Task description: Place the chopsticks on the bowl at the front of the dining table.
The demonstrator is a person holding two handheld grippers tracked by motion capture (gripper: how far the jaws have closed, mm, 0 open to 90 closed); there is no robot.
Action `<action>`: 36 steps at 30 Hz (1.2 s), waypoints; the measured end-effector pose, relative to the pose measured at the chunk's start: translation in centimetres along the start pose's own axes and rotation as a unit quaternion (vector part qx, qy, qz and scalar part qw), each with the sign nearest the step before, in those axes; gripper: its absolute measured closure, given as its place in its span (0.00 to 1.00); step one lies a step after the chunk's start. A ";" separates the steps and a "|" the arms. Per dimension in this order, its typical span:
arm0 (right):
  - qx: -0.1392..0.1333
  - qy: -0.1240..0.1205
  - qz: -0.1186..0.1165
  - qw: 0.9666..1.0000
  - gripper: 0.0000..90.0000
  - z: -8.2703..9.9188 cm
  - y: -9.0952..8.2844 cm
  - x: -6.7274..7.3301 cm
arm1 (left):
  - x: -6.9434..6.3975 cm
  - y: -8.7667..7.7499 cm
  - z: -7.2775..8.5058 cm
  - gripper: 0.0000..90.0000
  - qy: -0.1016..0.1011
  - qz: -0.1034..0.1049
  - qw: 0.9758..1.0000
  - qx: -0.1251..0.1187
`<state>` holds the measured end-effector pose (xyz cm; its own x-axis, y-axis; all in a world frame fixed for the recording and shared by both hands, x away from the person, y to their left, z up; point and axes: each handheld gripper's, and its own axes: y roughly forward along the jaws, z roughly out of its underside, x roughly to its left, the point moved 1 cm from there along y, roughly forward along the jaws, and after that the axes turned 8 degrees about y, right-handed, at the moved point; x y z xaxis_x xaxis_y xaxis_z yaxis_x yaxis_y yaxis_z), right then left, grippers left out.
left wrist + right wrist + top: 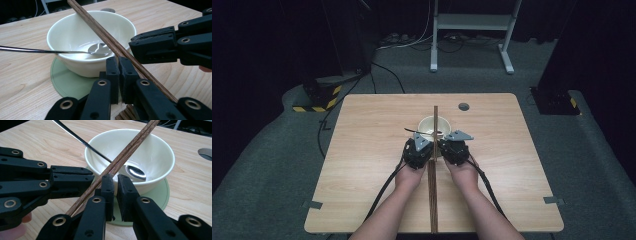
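Spoon: the spoon [37,50] rests in the bowl with its handle sticking out over the rim to the left. A knock on the handle from the left tool could flip it out.
Left tool: the left tool [118,62] is clenched on nothing, its jaws pressed together just left of the chopsticks. A sideways push with shut jaws can only shove the sticks, not hold them, so they may roll or split apart.
Chopsticks: the chopsticks [434,190] lie as a pair down the middle of the table [362,150], their far ends propped on the bowl's rim, passing between the two tools. An uneven push could slide them off the rim or skew them.
Bowl: the bowl [75,32] stands on a green coaster [65,80] just beyond the tools. Pressure through the sticks on its rim might tip it or drag it off the coaster.
Right tool: the right tool [115,178] is also clenched and empty, just right of the sticks. The two tools are so near that they could collide.
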<state>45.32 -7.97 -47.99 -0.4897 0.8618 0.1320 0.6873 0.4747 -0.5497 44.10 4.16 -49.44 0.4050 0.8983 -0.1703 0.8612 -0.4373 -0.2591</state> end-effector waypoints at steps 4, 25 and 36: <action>0.004 0.000 0.002 1.000 0.92 0.0 0.0 -0.1 | 0.0 0.2 0.0 0.96 -0.001 0.002 1.000 0.001; 0.000 -0.003 0.001 1.000 0.93 0.0 0.2 -0.2 | 0.0 0.6 0.0 0.96 -0.001 -0.004 1.000 0.006; 0.000 -0.004 0.003 1.000 0.91 -0.1 -0.8 -0.5 | 0.3 -1.0 0.4 0.94 0.000 -0.001 1.000 0.002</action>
<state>45.07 -8.76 -47.52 -0.4903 0.8630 0.1218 0.6905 0.4699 -0.5499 43.25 4.86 -49.60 0.4028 0.8996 -0.1687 0.8612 -0.4349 -0.2631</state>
